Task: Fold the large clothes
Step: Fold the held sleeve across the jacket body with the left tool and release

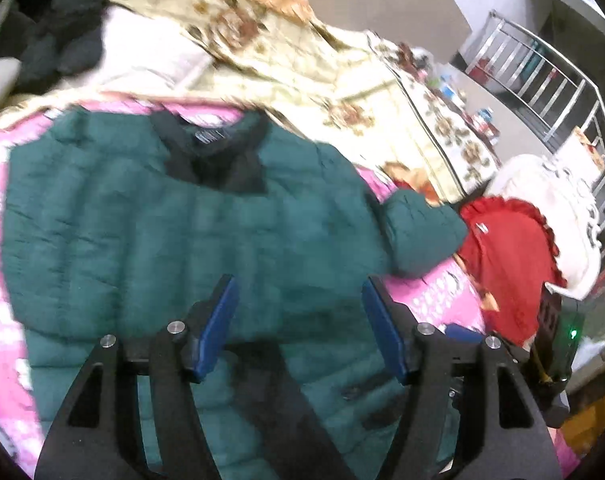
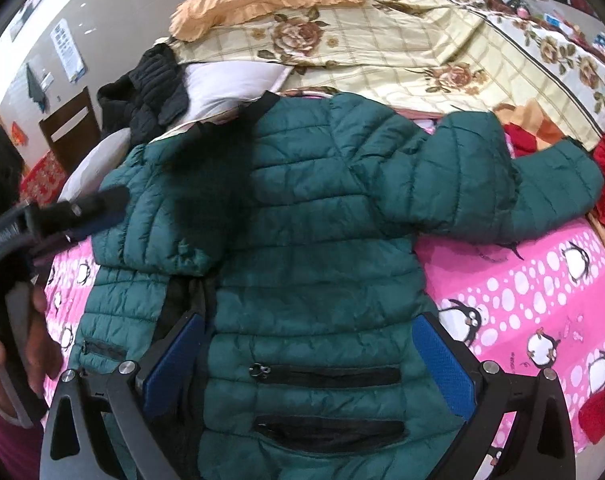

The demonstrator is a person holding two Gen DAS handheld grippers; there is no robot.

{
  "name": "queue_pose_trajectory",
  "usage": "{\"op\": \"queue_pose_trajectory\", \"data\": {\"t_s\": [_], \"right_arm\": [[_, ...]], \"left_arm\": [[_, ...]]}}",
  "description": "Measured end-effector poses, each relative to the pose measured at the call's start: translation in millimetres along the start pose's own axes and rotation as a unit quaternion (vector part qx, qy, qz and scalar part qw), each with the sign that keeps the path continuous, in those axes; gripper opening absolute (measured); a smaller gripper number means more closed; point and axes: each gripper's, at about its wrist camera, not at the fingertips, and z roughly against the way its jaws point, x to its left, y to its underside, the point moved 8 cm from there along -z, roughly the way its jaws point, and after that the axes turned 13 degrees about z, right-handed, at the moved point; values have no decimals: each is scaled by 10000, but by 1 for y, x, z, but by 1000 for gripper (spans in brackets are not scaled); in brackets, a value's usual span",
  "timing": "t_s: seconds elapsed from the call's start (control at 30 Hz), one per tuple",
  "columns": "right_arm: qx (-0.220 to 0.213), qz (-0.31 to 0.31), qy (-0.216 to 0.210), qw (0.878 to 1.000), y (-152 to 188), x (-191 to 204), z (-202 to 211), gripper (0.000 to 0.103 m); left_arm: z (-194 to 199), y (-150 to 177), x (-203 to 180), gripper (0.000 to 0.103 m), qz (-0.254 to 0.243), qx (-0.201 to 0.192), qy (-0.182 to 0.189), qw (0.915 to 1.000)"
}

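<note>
A dark green puffer jacket [image 1: 182, 232] [image 2: 322, 240] lies front up on a pink penguin-print sheet [image 2: 522, 288]. One sleeve [image 2: 162, 224] is folded across its chest. The other sleeve [image 2: 542, 184] stretches out to the right. My left gripper [image 1: 298, 284] is open over the jacket's middle, with nothing pressed between its blue pads [image 1: 218, 320]. In the right wrist view it shows blurred at the left edge [image 2: 90, 208], held by a hand [image 2: 42, 344]. My right gripper [image 2: 310, 320] is open above the jacket's lower part, over the zipped pockets [image 2: 326, 376].
Behind the jacket are a floral quilt [image 2: 402, 44], an orange frilled pillow [image 2: 262, 0], a black garment [image 2: 150, 88] and a white pillow [image 2: 230, 84]. Red clothing [image 1: 506, 264] lies at the right. A metal railing [image 1: 542, 80] stands beyond the bed.
</note>
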Motion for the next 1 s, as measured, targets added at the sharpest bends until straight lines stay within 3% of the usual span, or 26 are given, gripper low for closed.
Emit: {"op": "queue_pose_trajectory", "data": {"t_s": [0.17,0.43,0.47,0.5,0.53,0.6,0.7,0.77,0.9,1.0], "right_arm": [[-31,153,-268,9995,-13,16,-18,103],[312,-191,-164,9992,-28,0,-71,101],[393,-340,-238,9984,-28,-3,-82,93],[428,-430,-368,9975,-29,-4,-89,77],[473,-507,-556,9960,-30,-2,-97,71],[524,-487,-553,9959,-31,-1,-108,51],[233,-348,-546,9976,-41,0,-107,24],[15,-61,-373,9993,-50,2,-97,16],[-830,562,420,9941,-81,0,-49,12],[-1058,873,732,9878,-100,3,-30,12]], "left_arm": [[23,-14,48,65,172,-425,-808,9957],[29,-5,126,65,853,-342,-1252,9879],[29,-4,131,65,929,-327,-1250,9873],[30,-2,137,65,1027,-317,-1263,9862],[30,-2,141,65,1090,-320,-1271,9854],[33,-2,147,65,1202,-338,-1272,9840],[40,-3,155,65,1281,-399,-1287,9826],[45,-4,158,65,1279,-450,-1303,9822],[49,-10,160,65,1322,-558,-1354,9804],[44,-11,157,65,1347,-566,-1366,9798]]}}
